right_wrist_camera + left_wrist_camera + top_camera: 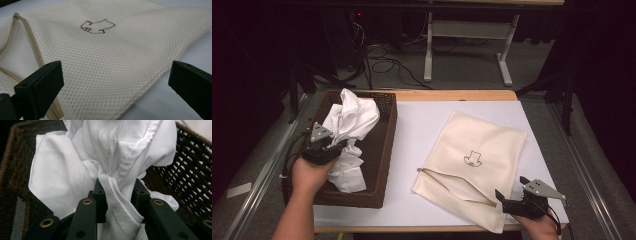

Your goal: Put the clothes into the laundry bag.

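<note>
Left gripper (117,192) jaws pinch white cloth (100,157); right gripper (115,80) jaws gape.

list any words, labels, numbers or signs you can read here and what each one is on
No words, letters or numbers can be read anywhere.
The one sign: a small dark outline drawing, no letters in it, on the cream mesh bag; what it depicts cannot be told.
The white cloth shut in the left gripper and the wicker basket bear no print.
</note>
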Action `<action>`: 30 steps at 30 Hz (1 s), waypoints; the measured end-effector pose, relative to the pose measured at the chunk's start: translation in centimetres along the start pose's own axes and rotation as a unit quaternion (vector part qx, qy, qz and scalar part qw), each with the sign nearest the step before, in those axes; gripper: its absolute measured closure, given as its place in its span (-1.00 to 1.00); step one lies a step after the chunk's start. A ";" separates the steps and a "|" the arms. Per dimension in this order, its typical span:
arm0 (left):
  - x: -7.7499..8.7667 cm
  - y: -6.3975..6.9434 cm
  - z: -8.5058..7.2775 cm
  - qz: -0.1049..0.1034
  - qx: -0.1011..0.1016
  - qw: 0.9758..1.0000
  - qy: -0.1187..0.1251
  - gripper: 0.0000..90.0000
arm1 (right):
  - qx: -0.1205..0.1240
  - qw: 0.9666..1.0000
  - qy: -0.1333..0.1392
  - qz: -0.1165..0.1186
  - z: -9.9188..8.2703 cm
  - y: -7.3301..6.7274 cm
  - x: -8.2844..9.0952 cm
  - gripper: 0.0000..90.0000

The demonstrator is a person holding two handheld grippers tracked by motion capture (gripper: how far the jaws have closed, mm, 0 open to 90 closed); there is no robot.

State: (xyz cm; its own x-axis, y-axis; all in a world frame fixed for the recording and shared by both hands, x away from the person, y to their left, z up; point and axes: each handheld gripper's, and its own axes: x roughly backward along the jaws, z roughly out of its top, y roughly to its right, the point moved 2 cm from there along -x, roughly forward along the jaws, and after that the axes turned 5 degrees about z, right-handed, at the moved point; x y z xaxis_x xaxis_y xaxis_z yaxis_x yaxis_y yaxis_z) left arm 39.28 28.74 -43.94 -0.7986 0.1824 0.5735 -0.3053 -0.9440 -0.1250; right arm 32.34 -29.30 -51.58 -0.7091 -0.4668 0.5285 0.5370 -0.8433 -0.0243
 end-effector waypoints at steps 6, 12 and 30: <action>1.4 -0.1 0.1 0.021 -0.003 0.998 0.066 0.57 | 0.001 1.000 -0.001 0.000 0.0 0.0 -0.1 -0.98; 3.0 -0.2 0.0 0.052 0.002 0.989 0.139 0.57 | 0.004 1.000 0.008 -0.006 0.2 0.0 0.3 -0.98; 5.7 0.7 1.3 0.063 0.019 0.970 0.233 0.55 | 0.008 1.000 0.016 -0.006 0.2 0.0 0.3 -0.98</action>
State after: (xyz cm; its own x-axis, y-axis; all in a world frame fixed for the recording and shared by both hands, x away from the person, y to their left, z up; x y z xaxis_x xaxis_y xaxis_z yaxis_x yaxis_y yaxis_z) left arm 35.15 28.76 -39.72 -0.9791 0.1602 0.1255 -0.1769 -0.9749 -0.1352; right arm 32.19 -29.35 -51.20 -0.7293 -0.4650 0.5019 0.5354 -0.8446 -0.0044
